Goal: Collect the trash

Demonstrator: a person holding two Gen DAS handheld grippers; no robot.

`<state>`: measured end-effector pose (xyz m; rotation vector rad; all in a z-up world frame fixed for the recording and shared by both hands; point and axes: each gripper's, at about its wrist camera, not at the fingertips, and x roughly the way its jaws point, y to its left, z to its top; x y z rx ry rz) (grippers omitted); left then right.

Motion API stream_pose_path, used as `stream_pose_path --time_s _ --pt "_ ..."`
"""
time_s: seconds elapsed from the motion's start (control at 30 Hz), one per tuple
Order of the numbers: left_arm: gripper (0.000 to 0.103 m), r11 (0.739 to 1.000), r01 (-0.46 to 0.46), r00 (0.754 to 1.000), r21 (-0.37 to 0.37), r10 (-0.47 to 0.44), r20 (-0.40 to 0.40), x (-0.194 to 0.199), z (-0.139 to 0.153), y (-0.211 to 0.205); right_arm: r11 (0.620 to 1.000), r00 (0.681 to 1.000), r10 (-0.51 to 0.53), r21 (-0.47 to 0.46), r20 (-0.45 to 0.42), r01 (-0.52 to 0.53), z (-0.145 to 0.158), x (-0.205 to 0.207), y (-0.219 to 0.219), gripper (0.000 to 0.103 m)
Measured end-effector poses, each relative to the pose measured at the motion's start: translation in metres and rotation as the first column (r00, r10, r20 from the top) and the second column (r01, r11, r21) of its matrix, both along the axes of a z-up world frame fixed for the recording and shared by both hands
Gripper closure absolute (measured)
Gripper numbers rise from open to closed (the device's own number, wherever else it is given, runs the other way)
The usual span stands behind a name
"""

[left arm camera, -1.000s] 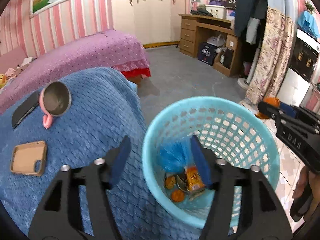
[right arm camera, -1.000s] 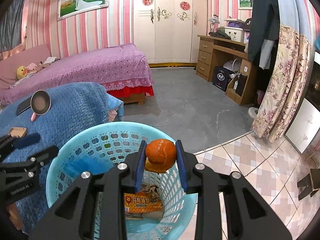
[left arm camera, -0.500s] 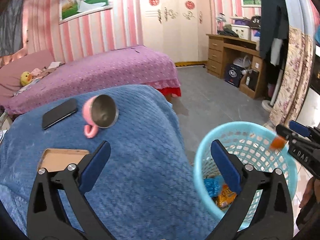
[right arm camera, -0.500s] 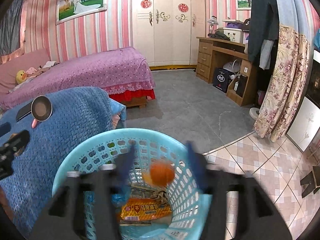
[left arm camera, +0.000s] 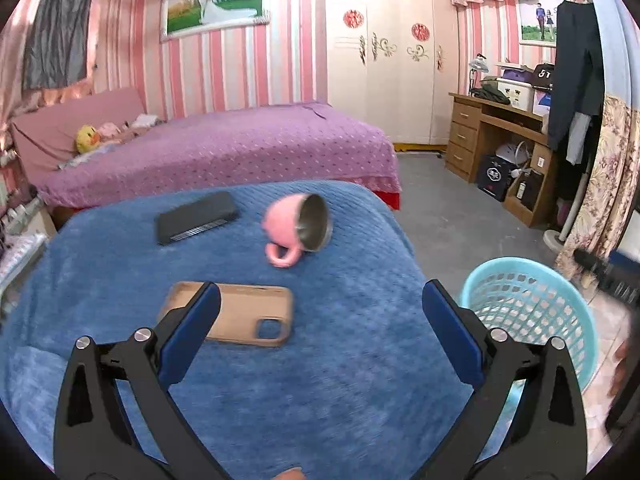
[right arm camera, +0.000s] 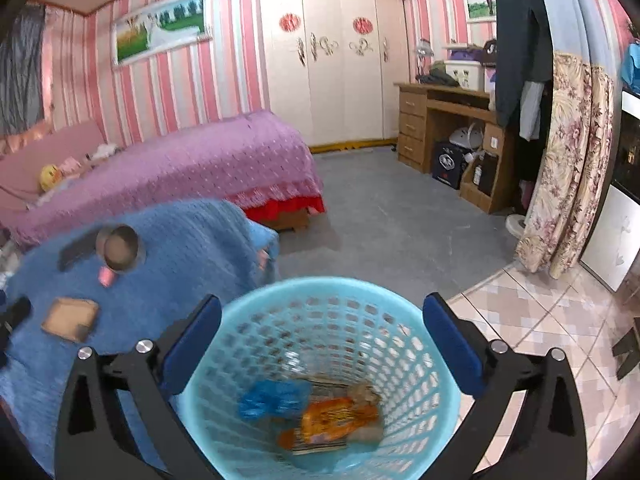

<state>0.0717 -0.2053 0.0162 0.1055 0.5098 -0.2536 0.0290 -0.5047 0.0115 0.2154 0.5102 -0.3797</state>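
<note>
A light blue mesh basket (right arm camera: pixel 348 320) stands on the floor beside the blanket-covered surface, directly under my right gripper (right arm camera: pixel 322 302). The right jaws are opening wide and nothing is between them. Inside the basket lie an orange snack wrapper (right arm camera: pixel 336 420), a blue wrapper (right arm camera: pixel 272 398) and some blurred brownish scraps. My left gripper (left arm camera: pixel 320 292) is open and empty above the blue blanket (left arm camera: pixel 320 380), with the basket (left arm camera: pixel 528 308) off to its right. The right gripper shows as a dark blur at the right edge of the left wrist view.
On the blanket lie a tipped pink mug (left arm camera: pixel 296 226), a brown phone case (left arm camera: pixel 248 314) and a black phone (left arm camera: pixel 196 218). Beyond are a purple bed (left arm camera: pixel 224 152), grey floor (right arm camera: pixel 400 220), a wooden desk (right arm camera: pixel 440 120) and a floral curtain (right arm camera: pixel 568 168).
The right gripper opened and the orange peel it held dropped into the basket. The left gripper swung left from over the basket to over the blanket and opened wider.
</note>
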Motion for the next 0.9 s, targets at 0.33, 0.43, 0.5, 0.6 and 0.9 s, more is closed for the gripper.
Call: stream_pose_path --time_s 0.33,0.43,0.5,0.6,0.9 --pt "0.005 0.999 -0.033 0.999 0.002 0.033 0.029 -0.052 -0.004 0.068 0.991 0.995 0.087 -0.102 0.051 -0.081 0.028 -0.048 0.105 0.005" --pt "0.005 0.998 -0.055 0.998 -0.02 0.055 0.027 -0.062 -0.015 0.086 0.992 0.994 0.098 -0.089 0.038 -0.094 0.013 -0.059 0.129 0.005" --pt "0.005 0.998 -0.061 0.998 -0.022 0.061 0.029 -0.064 -0.022 0.093 0.992 0.994 0.107 -0.075 0.037 -0.104 0.002 -0.066 0.143 0.005" --pt "0.005 0.999 -0.053 0.998 -0.01 0.053 0.028 -0.066 -0.03 0.097 0.987 0.992 0.128 -0.101 0.017 -0.126 -0.014 -0.074 0.166 0.005" --pt "0.005 0.999 -0.02 0.998 -0.029 0.021 0.05 -0.077 -0.028 0.11 0.971 0.992 0.116 -0.218 0.058 -0.101 -0.004 -0.096 0.188 0.005"
